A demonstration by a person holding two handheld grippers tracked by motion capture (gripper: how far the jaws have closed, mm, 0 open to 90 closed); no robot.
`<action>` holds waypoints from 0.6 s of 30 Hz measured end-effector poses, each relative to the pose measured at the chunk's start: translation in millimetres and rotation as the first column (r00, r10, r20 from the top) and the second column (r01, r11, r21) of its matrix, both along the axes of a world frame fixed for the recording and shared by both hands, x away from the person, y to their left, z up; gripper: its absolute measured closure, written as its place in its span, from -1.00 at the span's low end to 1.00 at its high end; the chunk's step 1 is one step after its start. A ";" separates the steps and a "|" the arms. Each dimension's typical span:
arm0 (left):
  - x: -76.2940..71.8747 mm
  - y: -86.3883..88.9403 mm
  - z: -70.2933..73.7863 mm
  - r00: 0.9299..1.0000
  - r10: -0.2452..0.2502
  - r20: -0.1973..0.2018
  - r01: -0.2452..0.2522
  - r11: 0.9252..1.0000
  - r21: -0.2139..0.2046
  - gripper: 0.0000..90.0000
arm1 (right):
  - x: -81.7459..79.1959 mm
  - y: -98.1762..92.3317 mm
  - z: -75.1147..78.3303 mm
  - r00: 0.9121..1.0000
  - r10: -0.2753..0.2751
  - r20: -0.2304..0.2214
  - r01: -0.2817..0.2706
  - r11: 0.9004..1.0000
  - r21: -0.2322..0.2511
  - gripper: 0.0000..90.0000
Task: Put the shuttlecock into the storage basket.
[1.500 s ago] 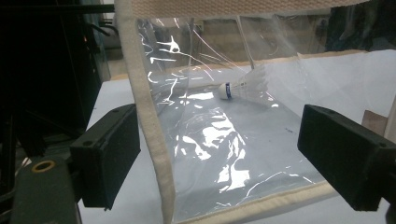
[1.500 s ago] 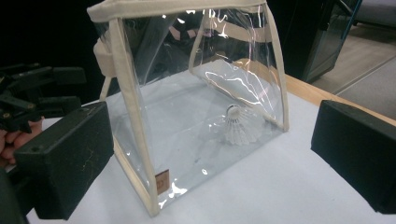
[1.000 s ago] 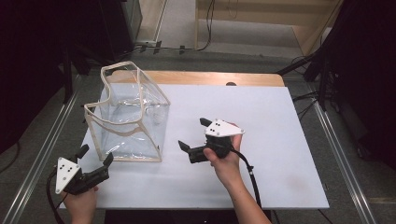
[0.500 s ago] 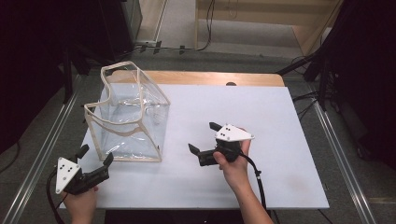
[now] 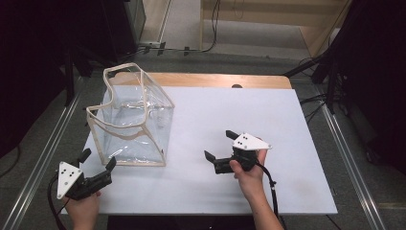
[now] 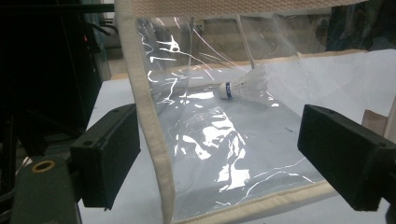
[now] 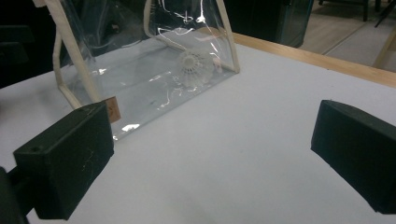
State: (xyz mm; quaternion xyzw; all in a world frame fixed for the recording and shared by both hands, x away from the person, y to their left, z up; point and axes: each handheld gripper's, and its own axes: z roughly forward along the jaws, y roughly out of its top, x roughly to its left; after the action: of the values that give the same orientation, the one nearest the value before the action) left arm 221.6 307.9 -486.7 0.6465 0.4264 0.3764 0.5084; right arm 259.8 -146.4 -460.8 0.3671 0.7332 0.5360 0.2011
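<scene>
A clear plastic bag (image 5: 131,120) with cream trim stands upright on the left of the white table top (image 5: 249,110). A white shuttlecock (image 6: 243,86) lies on its side inside the bag; the right gripper view shows the shuttlecock (image 7: 196,65) through the bag (image 7: 140,70) wall. My left gripper (image 5: 99,159) is open at the front left corner, close to the bag's near bottom edge, and the bag's trim (image 6: 144,107) stands between its jaws. My right gripper (image 5: 219,145) is open over bare table to the right of the bag, holding nothing.
A wooden strip (image 5: 215,80) runs along the table's far edge, with a small dark knob (image 5: 235,86) on it. Metal rails (image 5: 352,158) flank both sides. Dark equipment and cables (image 5: 95,28) stand beyond the far left.
My right gripper has drawn back to the right and toward the person, away from the bag. The left gripper and the bag have stayed put.
</scene>
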 end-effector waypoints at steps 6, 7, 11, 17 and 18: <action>0.0 -0.1 0.0 1.000 0.001 0.000 -0.001 1.000 0.001 -0.70 | -2.8 -6.3 -3.3 1.000 -0.019 0.009 0.019 1.000 -0.015 -1.00; 0.0 -0.1 0.0 1.000 0.000 0.000 0.000 1.000 0.001 -0.70 | -3.7 -7.2 -3.8 1.000 -0.024 0.006 0.024 1.000 -0.014 -1.00; 0.0 -0.3 -0.1 1.000 0.001 0.000 -0.001 1.000 0.002 -0.70 | -6.0 -13.2 -6.8 0.999 -0.034 0.009 0.034 0.999 -0.015 -1.00; -0.1 -0.3 -0.1 1.000 0.001 0.001 -0.001 1.000 0.002 -0.70 | -9.7 -24.0 -11.4 0.999 -0.040 0.006 0.040 0.999 0.002 -1.00; -0.1 -0.3 -0.1 1.000 0.001 0.001 -0.001 1.000 0.002 -0.70 | -10.5 -25.9 -12.0 0.999 -0.040 0.004 0.040 0.999 0.002 -1.00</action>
State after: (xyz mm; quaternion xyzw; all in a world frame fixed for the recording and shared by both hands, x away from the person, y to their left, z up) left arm 221.5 307.6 -486.8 0.6467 0.4263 0.3773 0.5077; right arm 249.3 -172.3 -472.8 0.3809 0.7245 0.5334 0.2131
